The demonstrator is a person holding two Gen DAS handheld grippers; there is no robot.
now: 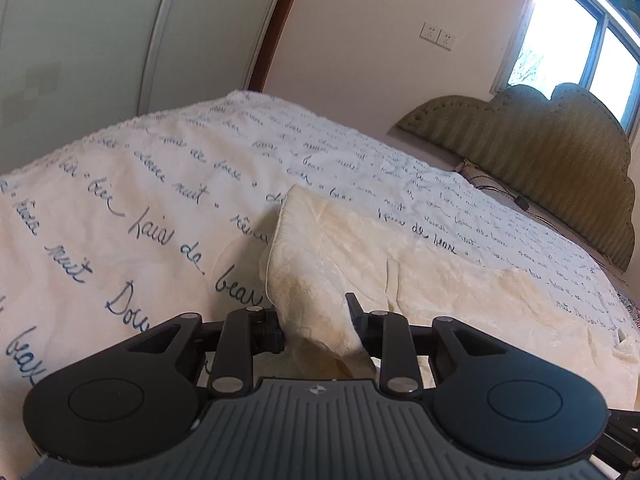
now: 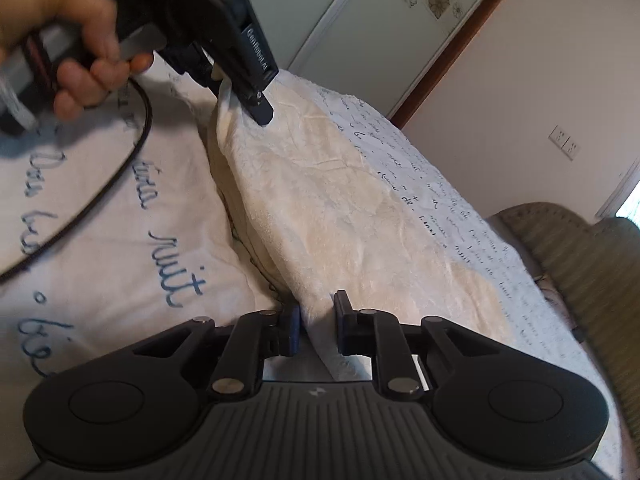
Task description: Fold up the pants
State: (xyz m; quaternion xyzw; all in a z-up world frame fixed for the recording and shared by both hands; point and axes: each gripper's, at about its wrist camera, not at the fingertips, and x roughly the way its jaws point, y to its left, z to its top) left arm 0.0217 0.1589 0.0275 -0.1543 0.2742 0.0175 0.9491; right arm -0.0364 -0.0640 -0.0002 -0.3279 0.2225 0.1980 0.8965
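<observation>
Left wrist view: left gripper point(image 1: 318, 326) fills the bottom of frame, jaws clamped on a bunched corner of the cream pants point(image 1: 340, 256). The fabric rises out of the pads at bottom centre and runs off toward the right edge, lying flat on the bedspread point(image 1: 132, 184). Left half of the frame is bare script-printed bedspread, open room there. The bed's far edge crosses the upper left, with wardrobe doors point(image 1: 80, 32) behind it. The padded headboard point(image 1: 532, 148) closes off the right side, a window point(image 1: 592, 40) above it at upper right. One double wall socket point(image 1: 438, 36) at upper centre.

Right wrist view: right gripper point(image 2: 316, 330) at the bottom, jaws closed on a lifted fold of the same pants point(image 2: 320, 200); the cloth stands as a taut ridge from the pads at bottom centre up to the left gripper point(image 2: 256, 92) at upper centre, which pinches the other end. A person's hand point(image 2: 76, 40) holds that gripper's handle at upper left, with a black cable point(image 2: 120, 164) looping over the bedspread point(image 2: 100, 240) below it. Bedspread lower left is free; headboard point(image 2: 580, 264) crowds the right edge.

Count: two grippers, one pair of pants, one hand visible, one cable.
</observation>
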